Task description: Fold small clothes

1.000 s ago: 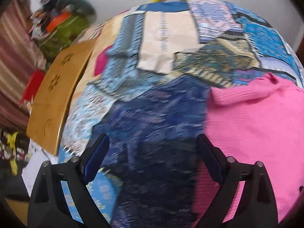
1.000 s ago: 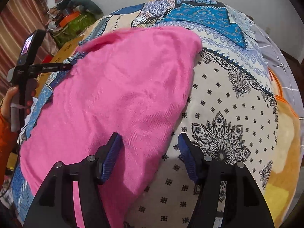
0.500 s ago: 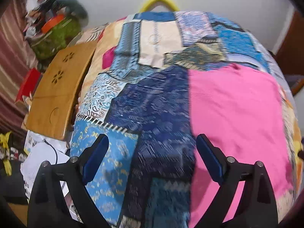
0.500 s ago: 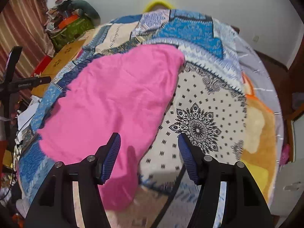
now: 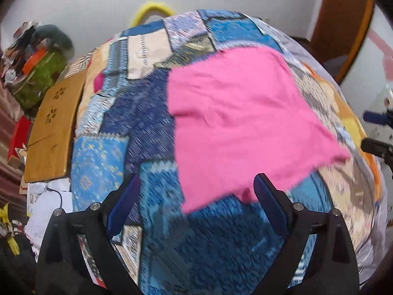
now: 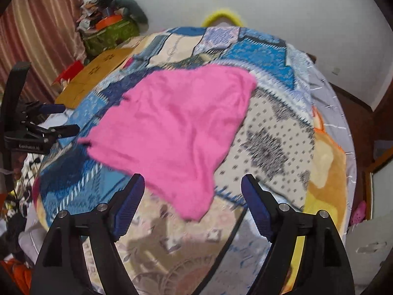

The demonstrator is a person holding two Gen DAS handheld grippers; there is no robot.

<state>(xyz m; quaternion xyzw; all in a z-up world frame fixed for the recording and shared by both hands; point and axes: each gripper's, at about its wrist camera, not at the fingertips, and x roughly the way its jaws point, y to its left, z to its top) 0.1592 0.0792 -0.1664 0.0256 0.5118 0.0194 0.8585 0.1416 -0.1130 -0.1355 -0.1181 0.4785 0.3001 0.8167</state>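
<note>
A pink garment (image 5: 240, 123) lies spread flat on the bed's patchwork cover (image 5: 137, 123). My left gripper (image 5: 196, 196) hovers above the cover's near edge, open and empty, with the garment's near hem below and beyond its fingers. The right gripper (image 6: 192, 194) also hangs above the garment (image 6: 172, 127). Its jaws are opening and hold nothing. Each gripper shows in the other's view: the right gripper (image 5: 373, 131) at the right edge, the left gripper (image 6: 61, 119) at the left edge.
A wooden board (image 5: 54, 127) leans at the bed's left side, with a green bag (image 5: 36, 78) of clutter behind it. Papers (image 5: 44, 201) lie on the floor. A yellow hoop (image 5: 152, 9) stands at the far wall. A black cable (image 6: 228, 241) crosses the cover (image 6: 270, 135).
Both grippers drew back and rose from the pink garment, so more of the bed shows. The right jaws stand wider than before. The garment stays flat.
</note>
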